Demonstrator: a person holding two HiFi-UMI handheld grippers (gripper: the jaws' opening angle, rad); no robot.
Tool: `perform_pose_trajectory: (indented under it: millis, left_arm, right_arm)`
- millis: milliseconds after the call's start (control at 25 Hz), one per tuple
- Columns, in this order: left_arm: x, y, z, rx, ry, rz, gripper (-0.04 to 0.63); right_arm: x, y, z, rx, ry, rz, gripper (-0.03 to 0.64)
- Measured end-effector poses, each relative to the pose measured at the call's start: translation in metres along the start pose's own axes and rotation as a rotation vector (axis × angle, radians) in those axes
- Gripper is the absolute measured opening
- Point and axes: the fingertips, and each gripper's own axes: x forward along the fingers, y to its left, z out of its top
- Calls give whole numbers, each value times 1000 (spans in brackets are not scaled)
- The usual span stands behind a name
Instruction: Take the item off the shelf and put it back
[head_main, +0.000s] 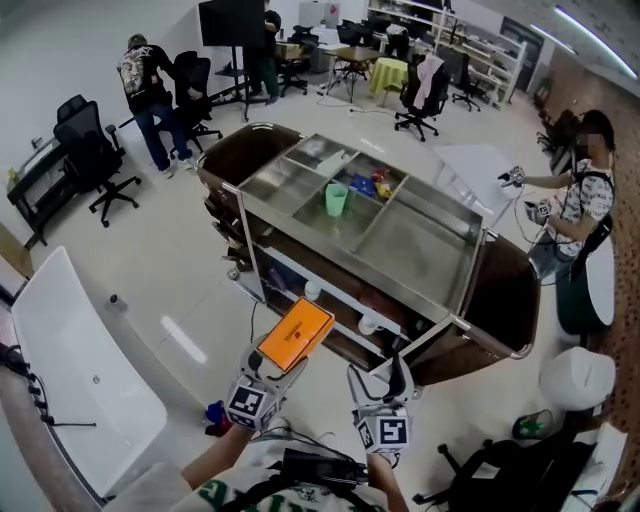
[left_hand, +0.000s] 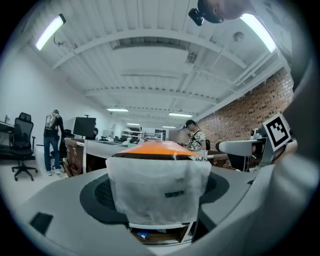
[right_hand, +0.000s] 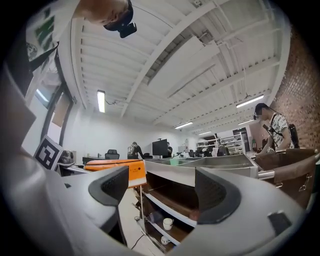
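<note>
One steel cart (head_main: 420, 250) with brown bins at either end stands in front of you, its top divided into tray compartments and its open shelves facing you. Next in size is the flat orange pack (head_main: 295, 333). It is off the shelves and in the air just before the cart's near side, lying roughly level. Your left gripper (head_main: 270, 368) has its jaws closed tight on the pack's near end, which looks white in the left gripper view. Your right gripper (right_hand: 165, 192) hangs beside it with its jaws spread wide and nothing between them, pointing at the shelves. A green cup (head_main: 337, 199) stands upright in a top compartment. Small white cups (head_main: 368, 325) sit on a lower shelf.
</note>
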Motion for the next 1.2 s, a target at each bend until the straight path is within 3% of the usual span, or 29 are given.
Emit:
perform_pose_trajectory:
  millis: [160, 320, 480, 560, 960, 1200]
  left_arm:
    - [-20, 11, 6, 3, -11, 57, 385]
    - [-30, 5, 19, 11, -33, 48, 387]
    - [-33, 6, 27, -108, -118, 38, 387]
    - [-35, -1, 41, -131, -141, 34, 385]
    - [-41, 1, 19, -56, -56, 33, 387]
    - [-41, 3, 10, -99, -28, 43, 388]
  right_arm:
    - [-4, 11, 0, -13, -7, 31, 422]
    - [-11, 4, 1, 17, -11, 5, 422]
    - [-9, -5, 8, 17, -26, -7, 422]
    - [-11, -8, 10, 24, -28, -18, 422]
    - [-23, -1, 1, 48, -9, -44, 420]
    - [-31, -7, -7, 55, 10, -80, 420]
